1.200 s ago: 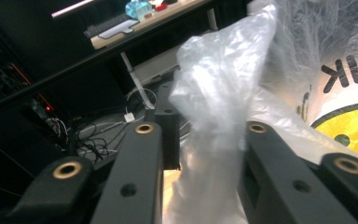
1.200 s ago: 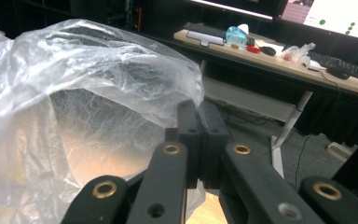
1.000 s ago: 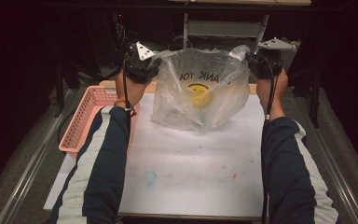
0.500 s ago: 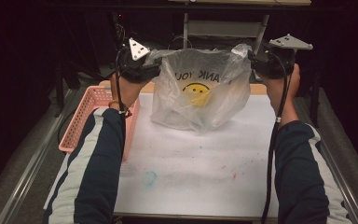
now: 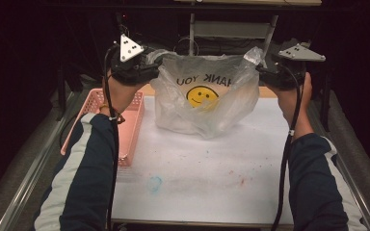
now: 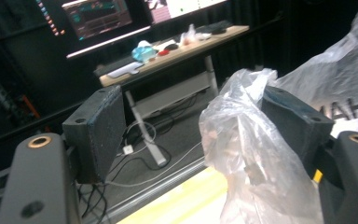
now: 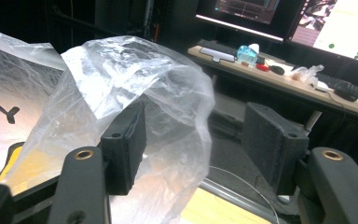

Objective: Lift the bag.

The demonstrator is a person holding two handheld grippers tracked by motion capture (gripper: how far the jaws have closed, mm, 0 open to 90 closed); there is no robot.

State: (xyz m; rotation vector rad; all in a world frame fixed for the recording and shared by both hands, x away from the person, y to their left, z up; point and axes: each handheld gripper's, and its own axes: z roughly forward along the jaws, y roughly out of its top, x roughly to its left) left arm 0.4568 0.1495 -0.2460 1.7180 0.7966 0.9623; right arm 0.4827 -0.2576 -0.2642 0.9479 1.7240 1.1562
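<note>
Plastic bag (image 5: 207, 103) upright, mouth up, stretched sideways; left gripper (image 5: 147, 72) and right gripper (image 5: 265, 74) jaws just opened, apart.

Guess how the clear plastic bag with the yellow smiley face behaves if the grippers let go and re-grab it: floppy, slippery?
Likely floppy: the clear plastic bag with the yellow smiley face sags and creases between the left gripper and right gripper. Probably very light, since thin film drapes loosely over one jaw of each. Possibly slippery: the film looks glossy, and both pairs of jaws have just been opening, pressing nothing.
</note>
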